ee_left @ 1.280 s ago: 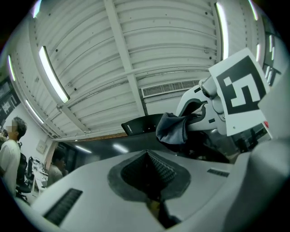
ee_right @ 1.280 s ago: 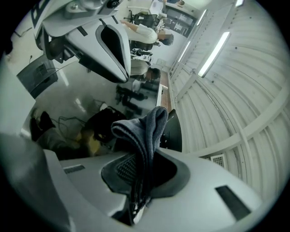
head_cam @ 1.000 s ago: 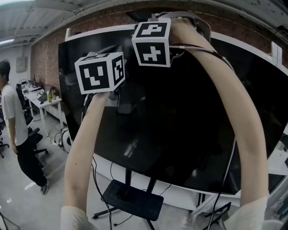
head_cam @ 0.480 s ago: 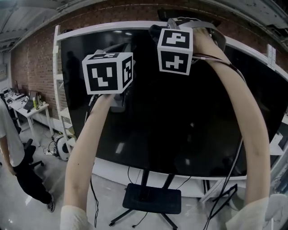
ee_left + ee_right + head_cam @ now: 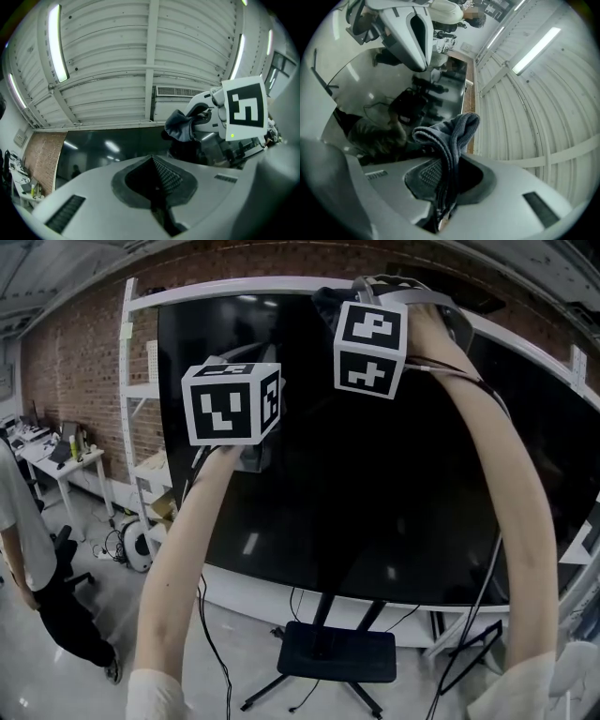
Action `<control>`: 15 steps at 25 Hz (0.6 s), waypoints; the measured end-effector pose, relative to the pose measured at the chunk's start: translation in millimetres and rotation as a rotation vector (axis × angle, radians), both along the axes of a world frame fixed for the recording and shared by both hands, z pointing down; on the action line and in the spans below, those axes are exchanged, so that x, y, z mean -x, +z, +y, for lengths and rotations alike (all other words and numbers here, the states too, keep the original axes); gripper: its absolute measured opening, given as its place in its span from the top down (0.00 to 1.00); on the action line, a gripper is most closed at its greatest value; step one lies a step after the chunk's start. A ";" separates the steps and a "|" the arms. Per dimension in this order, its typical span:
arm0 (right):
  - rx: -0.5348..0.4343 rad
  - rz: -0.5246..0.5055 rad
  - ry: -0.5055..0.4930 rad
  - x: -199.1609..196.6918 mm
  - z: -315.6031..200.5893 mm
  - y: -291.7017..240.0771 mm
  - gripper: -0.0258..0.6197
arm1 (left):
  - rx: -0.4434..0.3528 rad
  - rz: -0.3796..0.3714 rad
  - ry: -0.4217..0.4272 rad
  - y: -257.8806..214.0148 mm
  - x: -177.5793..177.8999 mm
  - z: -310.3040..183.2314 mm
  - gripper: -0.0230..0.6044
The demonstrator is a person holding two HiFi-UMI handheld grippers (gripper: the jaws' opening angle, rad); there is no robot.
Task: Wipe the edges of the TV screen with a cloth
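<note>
A large black TV screen (image 5: 394, 493) stands on a floor stand, with its white top edge (image 5: 244, 284) running across the head view. My right gripper (image 5: 443, 187) is shut on a grey cloth (image 5: 452, 136), held up at the top edge of the TV screen (image 5: 389, 93); its marker cube (image 5: 372, 336) hides the jaws in the head view. From the left gripper view the cloth (image 5: 180, 125) bunches out of the right gripper by that edge. My left gripper (image 5: 157, 187) is shut and holds nothing; its cube (image 5: 232, 401) hangs lower, in front of the screen's upper left.
A person (image 5: 23, 549) stands at the far left beside a white desk (image 5: 66, 460). A white shelf rack (image 5: 141, 399) stands by the TV's left side. The stand's black base (image 5: 333, 652) and loose cables lie on the floor below. A brick wall is behind.
The right gripper with the cloth has shifted a little to the right along the top edge. The left gripper sits slightly lower. The TV's left edge now shows more fully.
</note>
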State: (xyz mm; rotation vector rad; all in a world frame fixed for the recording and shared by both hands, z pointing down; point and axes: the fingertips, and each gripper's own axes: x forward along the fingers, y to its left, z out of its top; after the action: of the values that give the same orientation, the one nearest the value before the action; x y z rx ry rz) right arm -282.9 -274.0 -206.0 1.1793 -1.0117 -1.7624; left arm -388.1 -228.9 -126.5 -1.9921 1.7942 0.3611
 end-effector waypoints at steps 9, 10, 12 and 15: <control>-0.034 0.026 -0.059 103.1 -13.5 -5.4 0.88 | 0.053 -0.004 -0.033 20.3 77.4 -23.3 0.94; -0.036 0.028 -0.067 119.3 -14.7 -5.5 0.88 | 0.050 -0.004 -0.038 19.9 90.9 -22.3 0.94; -0.033 0.031 -0.074 144.3 -12.5 -4.4 0.88 | 0.041 -0.005 -0.048 19.1 111.6 -15.3 0.94; -0.010 0.032 -0.079 158.4 -6.3 -4.2 0.88 | 0.032 -0.026 -0.083 17.0 123.0 -6.5 0.94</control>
State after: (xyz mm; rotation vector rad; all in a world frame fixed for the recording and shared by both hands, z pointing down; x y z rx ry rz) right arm -441.3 -280.2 -210.1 1.1271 -1.0445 -1.8444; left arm -511.1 -235.5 -109.5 -1.9280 1.8701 0.2805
